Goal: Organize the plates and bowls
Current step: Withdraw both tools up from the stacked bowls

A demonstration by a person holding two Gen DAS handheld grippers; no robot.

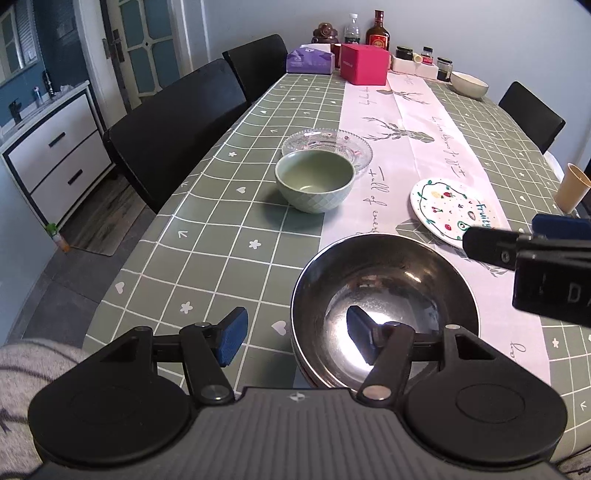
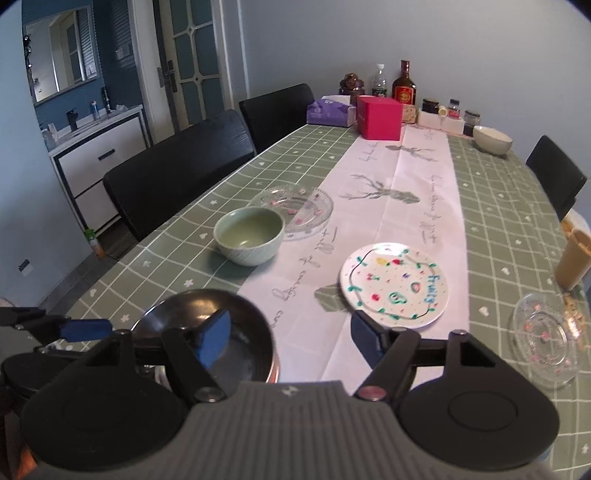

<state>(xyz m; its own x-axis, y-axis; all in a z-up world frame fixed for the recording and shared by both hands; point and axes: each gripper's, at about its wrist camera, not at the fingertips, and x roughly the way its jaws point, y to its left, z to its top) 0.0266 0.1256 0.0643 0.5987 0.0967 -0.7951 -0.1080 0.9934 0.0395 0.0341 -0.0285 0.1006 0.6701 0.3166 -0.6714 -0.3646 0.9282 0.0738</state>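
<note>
A steel bowl sits at the table's near edge; it also shows in the right wrist view. My left gripper is open, its right finger over the bowl's inside and its left finger outside the rim. A green bowl stands mid-table in front of a clear glass plate. A painted white plate lies on the runner. My right gripper is open and empty, between the steel bowl and the painted plate. A second glass plate lies at right. A white bowl stands far back.
Black chairs line the left side. A pink box, tissue pack, bottles and jars crowd the far end. A tan cup stands at the right edge.
</note>
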